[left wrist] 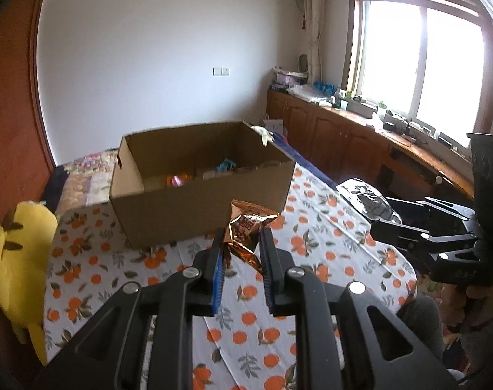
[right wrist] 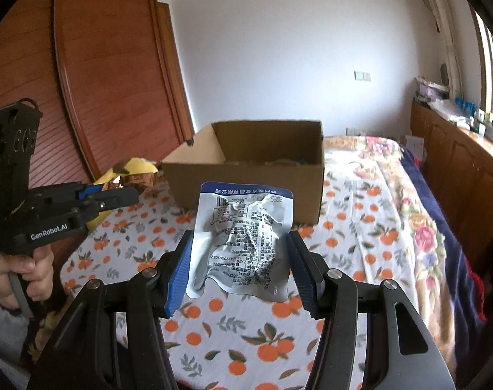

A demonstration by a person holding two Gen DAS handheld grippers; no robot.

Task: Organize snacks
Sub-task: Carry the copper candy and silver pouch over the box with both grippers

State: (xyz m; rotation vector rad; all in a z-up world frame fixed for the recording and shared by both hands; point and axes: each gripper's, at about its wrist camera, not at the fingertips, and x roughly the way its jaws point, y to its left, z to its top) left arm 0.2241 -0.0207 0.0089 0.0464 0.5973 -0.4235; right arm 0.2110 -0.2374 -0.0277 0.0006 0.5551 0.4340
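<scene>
My left gripper (left wrist: 240, 243) is shut on a copper foil snack packet (left wrist: 248, 227) and holds it above the orange-print cloth, just in front of the open cardboard box (left wrist: 201, 204). The box holds several snacks (left wrist: 194, 175). My right gripper (right wrist: 240, 260) is shut on a silver and blue snack pouch (right wrist: 243, 243), held up in front of the same box (right wrist: 246, 178). The right gripper with its pouch also shows in the left wrist view (left wrist: 373, 204). The left gripper shows in the right wrist view (right wrist: 116, 195).
The box stands on a bed with an orange-print cloth (left wrist: 246, 325). A yellow plush toy (left wrist: 19, 260) lies at the left edge. A wooden wardrobe (right wrist: 100, 81) stands behind it. A wooden counter (left wrist: 344, 130) runs under the window on the right.
</scene>
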